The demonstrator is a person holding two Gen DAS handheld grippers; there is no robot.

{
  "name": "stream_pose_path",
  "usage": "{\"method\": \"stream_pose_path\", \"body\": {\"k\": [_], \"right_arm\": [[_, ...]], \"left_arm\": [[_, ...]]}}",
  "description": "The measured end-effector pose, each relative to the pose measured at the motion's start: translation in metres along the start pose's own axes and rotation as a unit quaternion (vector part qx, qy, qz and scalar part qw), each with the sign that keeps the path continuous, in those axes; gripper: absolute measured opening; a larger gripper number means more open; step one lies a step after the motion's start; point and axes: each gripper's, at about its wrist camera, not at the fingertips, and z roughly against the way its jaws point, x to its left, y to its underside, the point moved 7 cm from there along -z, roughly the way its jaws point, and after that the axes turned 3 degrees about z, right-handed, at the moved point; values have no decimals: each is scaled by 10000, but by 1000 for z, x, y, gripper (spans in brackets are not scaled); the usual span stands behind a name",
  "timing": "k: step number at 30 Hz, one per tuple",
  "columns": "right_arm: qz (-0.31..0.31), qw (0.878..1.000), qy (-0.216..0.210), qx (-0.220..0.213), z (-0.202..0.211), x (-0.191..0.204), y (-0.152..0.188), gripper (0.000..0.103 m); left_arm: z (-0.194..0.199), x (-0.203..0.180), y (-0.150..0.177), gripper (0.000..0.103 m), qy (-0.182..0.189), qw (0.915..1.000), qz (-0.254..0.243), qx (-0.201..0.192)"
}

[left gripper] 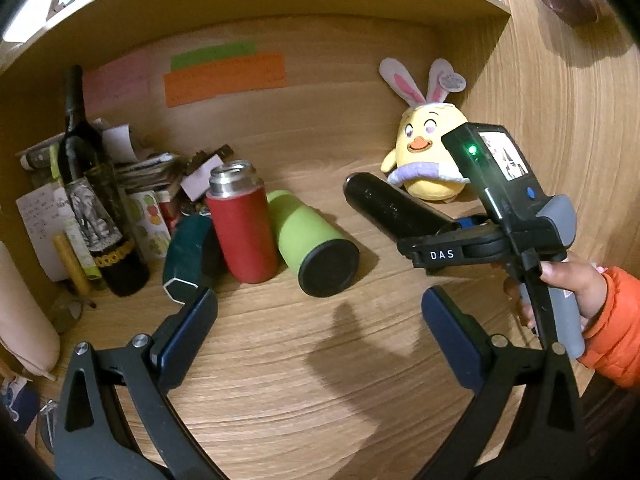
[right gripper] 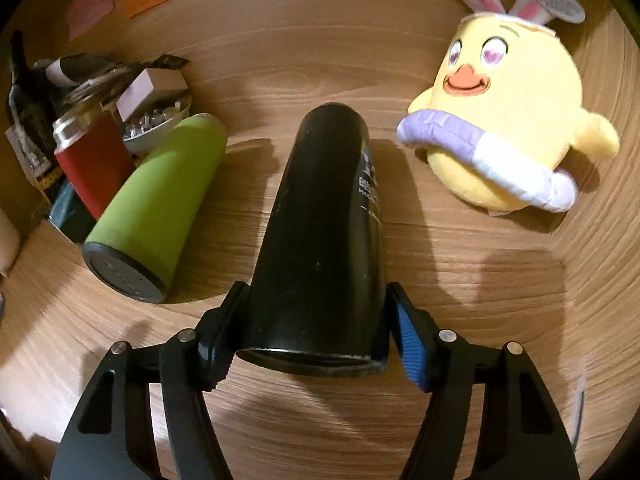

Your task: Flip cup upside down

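Nearby, green bottle [right gripper: 154, 200] left of black cup [right gripper: 320, 232], plush chick [right gripper: 500, 128] right.

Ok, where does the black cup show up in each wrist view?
Left wrist: black cup right of centre, lifted and tilted, gripped by the right tool.
Right wrist: black cup centre frame, clamped between the tool's fingers, closed end pointing away.
Shared landmark: yellow chick plush, just right of it in both.

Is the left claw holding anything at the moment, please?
No, the left claw is open with only bare wooden shelf between its fingers, while the right claw grips the black cup.
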Motion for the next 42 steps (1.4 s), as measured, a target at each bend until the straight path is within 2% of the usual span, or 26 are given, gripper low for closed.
{"method": "stream_pose_path", "body": {"k": [8, 15, 21, 24, 26, 29, 39, 42], "right_arm": [[23, 9993, 199, -313, 27, -7, 2, 61], [322, 9954, 540, -725, 67, 1, 9, 61], [520, 9920, 571, -1001, 104, 11, 15, 61], [647, 9902, 571, -1101, 121, 16, 20, 61], [717, 9889, 568, -1172, 134, 21, 21, 61], [813, 9870, 492, -1298, 152, 26, 23, 61], [1158, 9824, -81, -1463, 194, 54, 28, 61], [1218, 9810, -269, -1483, 202, 61, 30, 61]], "left_arm": [[-5, 2, 5, 103, 139, 9996, 145, 184], [-4, 1, 8, 103, 184, 9995, 179, 208], [-1, -9, 9, 103, 275, 9994, 89, 205], [0, -16, 9, 103, 450, 9987, 74, 246], [-2, -24, 10, 103, 776, 9962, 82, 386], [-3, -33, 11, 103, 1158, 9917, 164, 535], [-2, -62, 10, 103, 1482, 9876, -64, 519], [3, -69, 8, 96, 1664, 9851, -119, 415]]}}
